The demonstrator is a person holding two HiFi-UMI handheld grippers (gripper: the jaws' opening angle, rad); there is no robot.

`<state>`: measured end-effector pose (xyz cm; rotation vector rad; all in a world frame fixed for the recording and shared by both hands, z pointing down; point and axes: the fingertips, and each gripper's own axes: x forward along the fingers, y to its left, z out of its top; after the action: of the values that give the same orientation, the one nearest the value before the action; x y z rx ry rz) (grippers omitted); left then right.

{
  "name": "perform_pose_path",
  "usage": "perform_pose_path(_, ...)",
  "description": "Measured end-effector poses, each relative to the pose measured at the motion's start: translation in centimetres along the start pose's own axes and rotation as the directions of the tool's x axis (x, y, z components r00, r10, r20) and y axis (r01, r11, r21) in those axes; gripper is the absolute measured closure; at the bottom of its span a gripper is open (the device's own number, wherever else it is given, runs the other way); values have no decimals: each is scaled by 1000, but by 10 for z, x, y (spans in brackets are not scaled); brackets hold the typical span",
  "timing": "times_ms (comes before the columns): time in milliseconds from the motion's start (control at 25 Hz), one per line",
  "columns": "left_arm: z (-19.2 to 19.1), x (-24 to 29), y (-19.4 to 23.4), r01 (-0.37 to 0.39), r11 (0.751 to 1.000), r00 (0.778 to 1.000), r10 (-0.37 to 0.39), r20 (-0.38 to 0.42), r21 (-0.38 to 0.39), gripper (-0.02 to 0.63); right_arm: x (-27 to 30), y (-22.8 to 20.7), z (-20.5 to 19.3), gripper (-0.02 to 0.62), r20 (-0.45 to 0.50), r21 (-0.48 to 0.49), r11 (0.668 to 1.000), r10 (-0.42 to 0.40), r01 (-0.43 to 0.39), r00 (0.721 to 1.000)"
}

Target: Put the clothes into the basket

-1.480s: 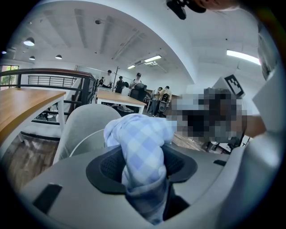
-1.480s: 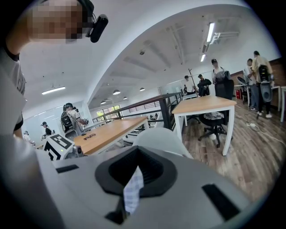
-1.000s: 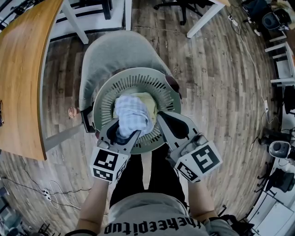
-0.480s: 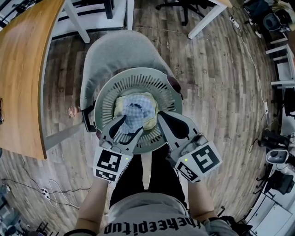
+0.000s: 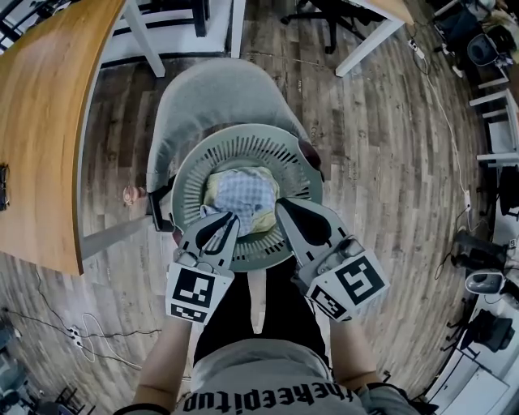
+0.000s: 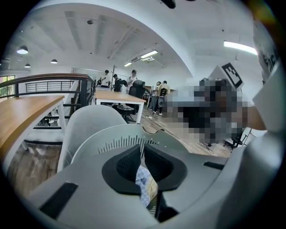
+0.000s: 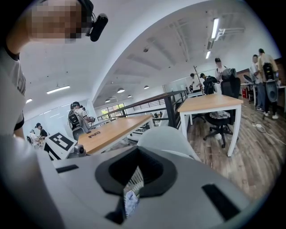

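Note:
A round grey slotted basket (image 5: 243, 131) stands on a grey chair (image 5: 207, 89). Inside it a blue-and-white checked cloth (image 5: 243, 194) lies loose on top of a yellow cloth (image 5: 265, 217). My left gripper (image 5: 220, 221) hovers over the basket's near rim, just short of the checked cloth; its jaws are closing and hold nothing. In the left gripper view the checked cloth (image 6: 144, 181) shows through the thin slit between the pads, lying below them. My right gripper (image 5: 283, 206) reaches over the near right rim, shut, with nothing seen between its jaws.
A wooden table (image 5: 40, 121) runs along the left side, with its leg (image 5: 122, 231) close to the chair. White desks and an office chair (image 5: 328, 16) stand farther off on the wood floor. Several people stand in the background of both gripper views.
The checked cloth, held up in my left gripper a second ago, has dropped and now lies flat in the basket. The left jaws have let go and come together. My right gripper has not moved.

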<state>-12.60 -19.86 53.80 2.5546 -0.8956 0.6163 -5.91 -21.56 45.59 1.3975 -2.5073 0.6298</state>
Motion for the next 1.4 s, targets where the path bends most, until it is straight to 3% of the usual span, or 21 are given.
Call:
perform_pose_path(720,45,-38,-1,-101,992,986,110,124,-74,592,-3,31,28,586,-6,-86,984,156,-156,988)
perform_pose_path(1400,105,-75,-31,-205,974,938,224,265,-96,592,-28,54,65,586,5,-191,934,308,-302,951)
